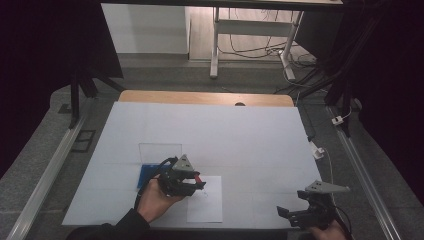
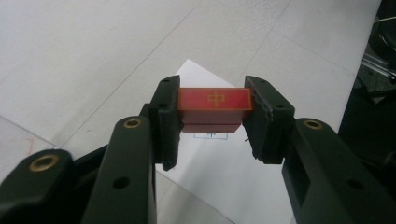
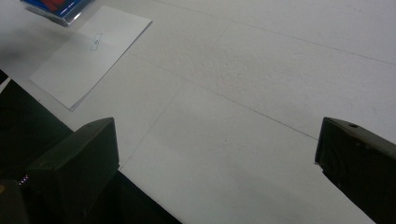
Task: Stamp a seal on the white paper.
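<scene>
Covering wooden table [image 1: 150, 96], white sheet [image 1: 240, 135]; grey carpet [image 1: 45, 135], desk legs [image 1: 215, 50] beyond.

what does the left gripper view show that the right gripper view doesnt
Left gripper view: a red block with a gold character on its top face, clamped between the left gripper's black jaws, held above the paper.

Right gripper view: the right gripper's jaws standing wide apart with nothing between them, and a blue box at the top left corner.

Both: the white sheet of paper with a small printed mark, lying on the white table cover.
</scene>
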